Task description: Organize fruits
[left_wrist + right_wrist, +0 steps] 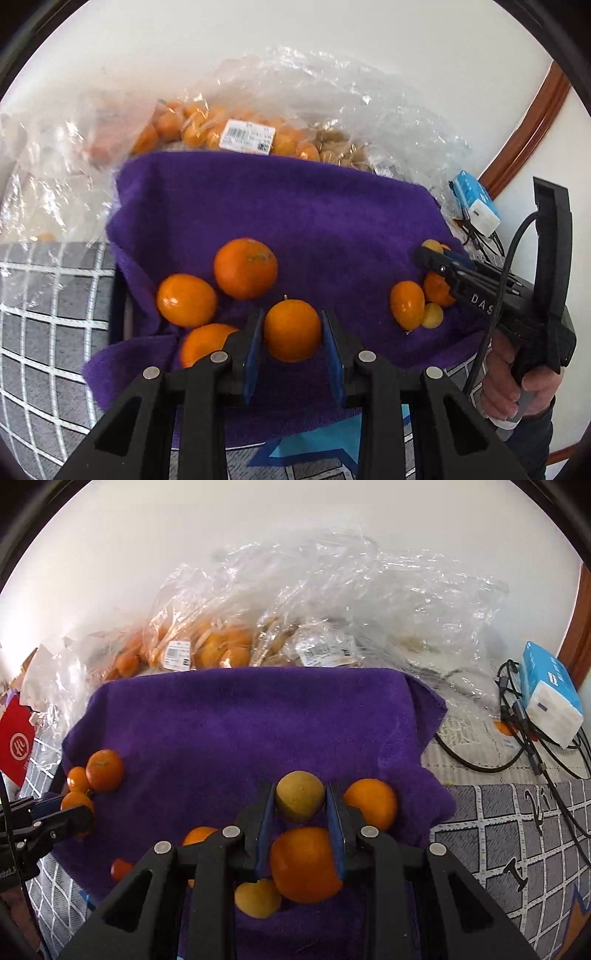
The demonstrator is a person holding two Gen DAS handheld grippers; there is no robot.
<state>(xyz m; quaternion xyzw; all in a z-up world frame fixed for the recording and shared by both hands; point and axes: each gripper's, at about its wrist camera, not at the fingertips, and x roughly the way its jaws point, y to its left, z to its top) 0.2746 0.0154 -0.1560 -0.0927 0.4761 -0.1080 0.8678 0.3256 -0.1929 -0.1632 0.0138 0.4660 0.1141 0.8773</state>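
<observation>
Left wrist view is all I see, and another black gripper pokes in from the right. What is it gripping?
Observer: The right gripper grips a round yellow-green fruit over the purple towel.
Operator: Anything off to the left that I miss?
Observer: A red card with a white logo lies past the towel's left edge.
Operator: And near the blue tissue pack?
Observer: Beside the blue tissue pack, a small orange fruit sits under clear plastic, next to black cables.
</observation>
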